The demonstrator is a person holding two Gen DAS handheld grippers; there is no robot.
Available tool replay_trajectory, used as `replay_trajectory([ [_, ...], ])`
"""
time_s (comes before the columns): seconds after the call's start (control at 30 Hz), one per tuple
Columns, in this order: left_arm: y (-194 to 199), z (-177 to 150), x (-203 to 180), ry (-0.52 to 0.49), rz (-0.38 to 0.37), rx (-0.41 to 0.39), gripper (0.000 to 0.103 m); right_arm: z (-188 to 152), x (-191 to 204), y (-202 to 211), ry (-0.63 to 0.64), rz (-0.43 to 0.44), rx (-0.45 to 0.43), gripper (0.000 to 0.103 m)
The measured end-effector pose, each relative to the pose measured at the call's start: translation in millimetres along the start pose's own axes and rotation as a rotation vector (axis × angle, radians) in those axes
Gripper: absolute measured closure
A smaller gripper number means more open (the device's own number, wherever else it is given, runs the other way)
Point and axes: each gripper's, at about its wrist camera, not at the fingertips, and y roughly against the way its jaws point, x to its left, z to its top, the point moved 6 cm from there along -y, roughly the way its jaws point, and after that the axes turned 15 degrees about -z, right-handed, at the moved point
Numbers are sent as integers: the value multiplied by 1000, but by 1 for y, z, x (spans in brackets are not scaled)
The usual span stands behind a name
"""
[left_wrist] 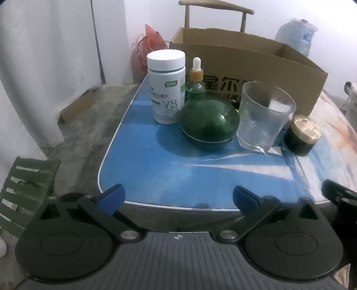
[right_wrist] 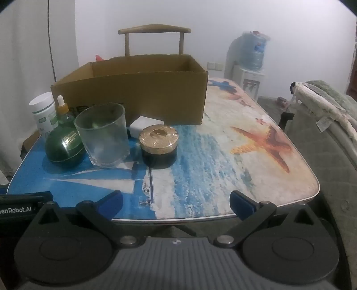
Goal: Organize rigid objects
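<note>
On a table with a printed sea scene point(left_wrist: 156, 178) point(right_wrist: 223, 167) stand a white pill bottle point(left_wrist: 166, 87) point(right_wrist: 44, 111), a green dropper bottle point(left_wrist: 196, 80) point(right_wrist: 63, 111), a round dark green jar point(left_wrist: 208, 125) point(right_wrist: 64, 149), a clear glass point(left_wrist: 264, 116) point(right_wrist: 103, 136) and a black jar with a gold lid point(left_wrist: 303, 136) point(right_wrist: 158, 146). A small white block point(right_wrist: 146, 126) lies behind the gold-lidded jar. An open cardboard box point(left_wrist: 245, 67) point(right_wrist: 133, 89) stands behind them. My left gripper point(left_wrist: 178, 198) and right gripper point(right_wrist: 176, 201) hover open at the table's near edge, holding nothing.
A wooden chair back point(left_wrist: 214, 13) point(right_wrist: 154, 38) rises behind the box. A water dispenser point(right_wrist: 250, 64) stands at the far right, a cloth-covered seat point(right_wrist: 323, 116) to the right. A green slatted chair point(left_wrist: 24, 189) and a red bag point(left_wrist: 149, 49) sit to the left.
</note>
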Motion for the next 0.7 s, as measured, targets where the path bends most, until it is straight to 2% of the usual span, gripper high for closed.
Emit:
replay_trajectory([
  [0.7, 1, 0, -1, -3, 6, -5, 0, 1, 0, 2, 7, 3, -10, 0],
])
